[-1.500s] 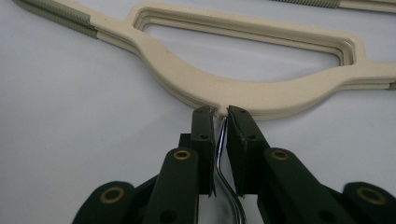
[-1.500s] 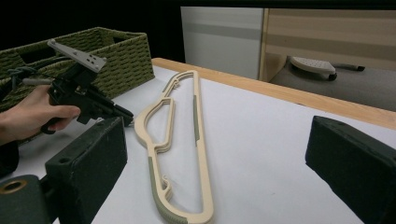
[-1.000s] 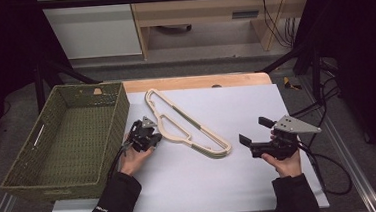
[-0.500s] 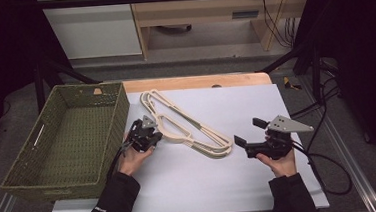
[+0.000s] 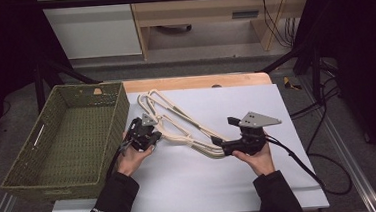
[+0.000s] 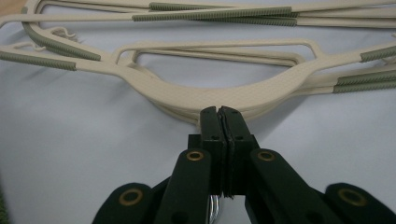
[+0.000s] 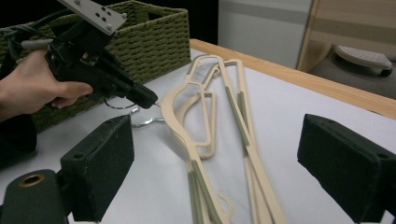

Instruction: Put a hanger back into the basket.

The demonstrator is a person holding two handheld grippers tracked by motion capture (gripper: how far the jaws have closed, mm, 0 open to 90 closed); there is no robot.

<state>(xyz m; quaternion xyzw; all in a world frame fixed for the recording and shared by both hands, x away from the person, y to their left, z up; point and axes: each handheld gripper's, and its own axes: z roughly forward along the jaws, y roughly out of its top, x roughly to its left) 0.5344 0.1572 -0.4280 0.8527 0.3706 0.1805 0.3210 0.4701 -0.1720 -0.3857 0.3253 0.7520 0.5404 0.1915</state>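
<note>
A stack of cream hangers (image 5: 177, 124) with grey-green grip strips lies on the white counter (image 5: 261, 176), just right of a green woven basket (image 5: 68, 139). The left gripper (image 6: 218, 114) sits at the neck of the hangers; in the left gripper view its jaws are pressed together with no gap, their tips touching the curved neck edge, and I cannot tell whether anything is caught between them. The right gripper (image 5: 218, 142) sits at the opposite end of the stack. In the right gripper view its jaws stand wide apart, holding nothing, with the hangers lying between and beyond them.
</note>
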